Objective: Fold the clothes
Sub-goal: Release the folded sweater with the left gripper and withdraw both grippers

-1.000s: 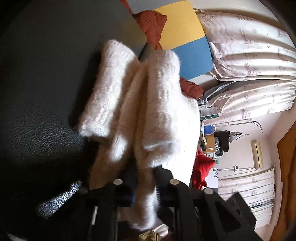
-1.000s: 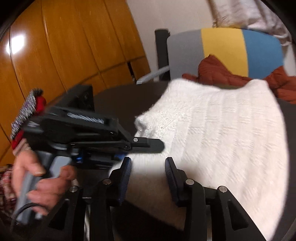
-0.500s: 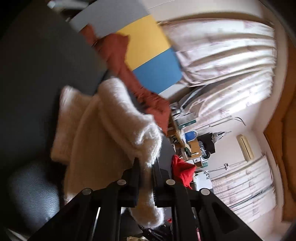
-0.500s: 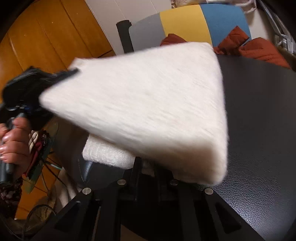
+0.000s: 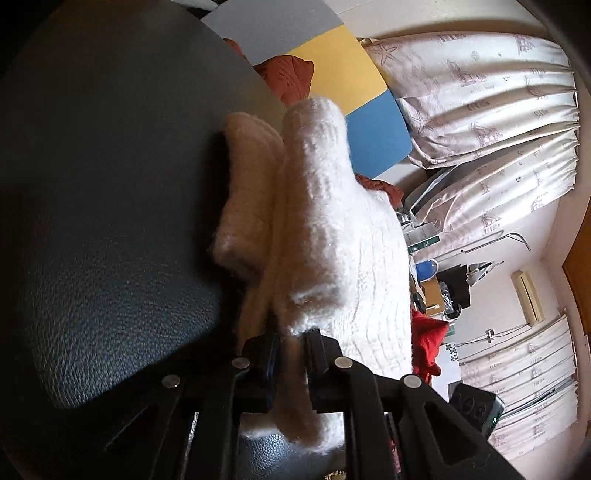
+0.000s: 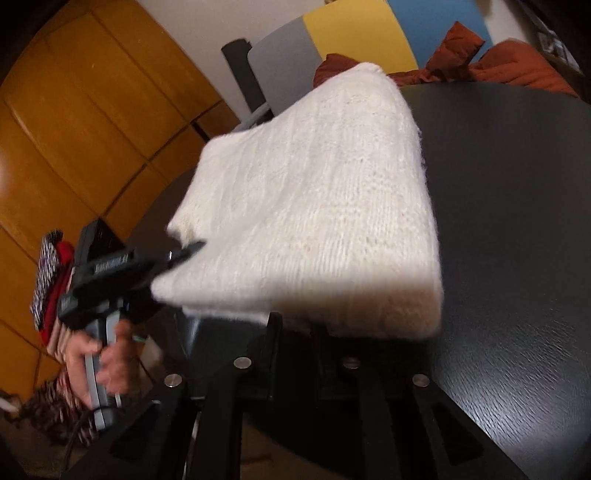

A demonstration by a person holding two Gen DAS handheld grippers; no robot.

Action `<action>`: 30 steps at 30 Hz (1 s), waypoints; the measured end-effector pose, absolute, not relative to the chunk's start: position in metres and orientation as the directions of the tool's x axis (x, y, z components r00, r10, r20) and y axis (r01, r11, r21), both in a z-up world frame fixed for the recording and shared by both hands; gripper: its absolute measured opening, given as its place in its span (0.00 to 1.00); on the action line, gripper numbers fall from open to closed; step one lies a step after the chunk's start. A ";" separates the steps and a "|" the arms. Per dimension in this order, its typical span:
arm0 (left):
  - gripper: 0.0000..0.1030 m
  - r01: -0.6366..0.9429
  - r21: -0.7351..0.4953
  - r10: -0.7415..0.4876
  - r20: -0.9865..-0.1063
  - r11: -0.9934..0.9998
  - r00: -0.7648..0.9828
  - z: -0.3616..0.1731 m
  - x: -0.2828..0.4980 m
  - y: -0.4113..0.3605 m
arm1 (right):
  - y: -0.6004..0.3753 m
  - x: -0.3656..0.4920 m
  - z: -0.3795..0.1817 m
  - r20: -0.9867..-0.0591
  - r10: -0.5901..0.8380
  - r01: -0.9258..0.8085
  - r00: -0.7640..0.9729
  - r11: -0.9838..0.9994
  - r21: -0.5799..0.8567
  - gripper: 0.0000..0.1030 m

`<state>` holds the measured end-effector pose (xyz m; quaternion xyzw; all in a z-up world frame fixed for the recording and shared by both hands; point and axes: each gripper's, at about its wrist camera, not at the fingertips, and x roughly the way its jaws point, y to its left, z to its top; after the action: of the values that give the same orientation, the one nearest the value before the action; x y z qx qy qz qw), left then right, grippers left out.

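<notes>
A folded white knit sweater [image 6: 314, 206] is held over the dark round table [image 6: 498, 240], its far end near the table's back edge. My right gripper [image 6: 297, 332] is shut on the near edge, its fingertips hidden under the thick fold. My left gripper [image 6: 184, 254], held by a hand [image 6: 107, 354], pinches the sweater's left corner. In the left wrist view, the sweater [image 5: 325, 221] shows edge-on as stacked layers, with my left gripper [image 5: 290, 350] shut on the layers and some cloth hanging below the fingers.
A rust-red garment [image 6: 509, 70] lies at the table's back edge, in front of a grey, yellow and blue chair back [image 6: 354, 33]. Wooden wardrobe doors [image 6: 92, 129] stand to the left. Curtains [image 5: 480, 110] and a red cloth [image 5: 428, 347] are beyond the table.
The right gripper, open one second ago, has shut on the sweater's near edge. Both grippers lifted the sweater and swung it over; it now hangs steadier and lower above the table.
</notes>
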<state>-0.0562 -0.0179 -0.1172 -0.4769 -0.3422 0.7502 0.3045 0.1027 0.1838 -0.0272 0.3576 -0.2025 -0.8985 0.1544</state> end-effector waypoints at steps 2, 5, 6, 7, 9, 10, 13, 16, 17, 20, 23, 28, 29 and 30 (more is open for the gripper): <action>0.12 -0.142 -0.796 0.780 -0.511 -0.588 -0.361 -0.116 -0.055 -0.017 | 0.186 0.107 -0.019 -0.558 -0.443 0.154 -0.701 -0.859 0.488 0.19; 0.13 -0.138 -0.798 0.779 -0.509 -0.586 -0.367 -0.118 -0.054 -0.016 | 0.188 0.114 -0.007 -0.525 -0.474 0.187 -0.707 -0.841 0.508 0.19; 0.13 -0.134 -0.800 0.779 -0.508 -0.585 -0.368 -0.118 -0.053 -0.016 | 0.189 0.117 -0.003 -0.513 -0.484 0.198 -0.709 -0.835 0.514 0.19; 0.14 -0.130 -0.801 0.779 -0.507 -0.584 -0.369 -0.119 -0.053 -0.016 | 0.187 0.108 -0.002 -0.539 -0.451 0.180 -0.711 -0.858 0.480 0.19; 0.14 -0.127 -0.800 0.776 -0.510 -0.586 -0.370 -0.119 -0.053 -0.016 | 0.181 0.088 0.001 -0.594 -0.372 0.137 -0.714 -0.905 0.402 0.19; 0.14 -0.130 -0.795 0.773 -0.516 -0.593 -0.369 -0.118 -0.053 -0.015 | 0.179 0.079 0.002 -0.618 -0.330 0.116 -0.713 -0.925 0.361 0.19; 0.14 -0.159 -0.756 0.749 -0.552 -0.635 -0.368 -0.111 -0.053 -0.013 | 0.176 0.057 -0.010 -0.693 -0.215 0.047 -0.688 -0.966 0.253 0.20; 0.15 -0.214 -0.691 0.711 -0.592 -0.690 -0.380 -0.104 -0.049 -0.007 | 0.192 0.059 -0.033 -0.772 -0.105 -0.044 -0.628 -0.985 0.169 0.26; 0.15 -0.230 -0.672 0.700 -0.602 -0.704 -0.384 -0.103 -0.047 -0.005 | 0.196 0.065 -0.043 -0.771 -0.108 -0.046 -0.628 -0.983 0.175 0.26; 0.16 -0.238 -0.643 0.677 -0.619 -0.728 -0.398 -0.095 -0.045 -0.002 | 0.201 0.079 -0.050 -0.734 -0.121 -0.051 -0.668 -0.977 0.208 0.26; 0.16 -0.214 -0.603 0.618 -0.612 -0.768 -0.494 -0.074 -0.032 -0.014 | 0.201 0.083 -0.052 -0.716 -0.125 -0.055 -0.686 -0.973 0.223 0.28; 0.14 -0.244 -0.482 0.505 -0.541 -0.842 -0.673 -0.021 -0.021 -0.017 | 0.203 0.087 -0.053 -0.675 -0.152 -0.064 -0.722 -0.957 0.283 0.30; 0.15 -0.263 -0.467 0.510 -0.546 -0.844 -0.665 -0.016 -0.027 -0.008 | 0.204 0.080 -0.049 -0.674 -0.152 -0.062 -0.723 -0.957 0.282 0.31; 0.14 -0.286 -0.446 0.513 -0.557 -0.848 -0.653 -0.011 -0.034 0.004 | 0.206 0.072 -0.044 -0.673 -0.150 -0.060 -0.724 -0.959 0.278 0.31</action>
<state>-0.0344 0.0041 -0.0110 -0.3515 -0.1617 0.8947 0.2231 0.0716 0.2056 -0.0436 0.3708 -0.1417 -0.9175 0.0246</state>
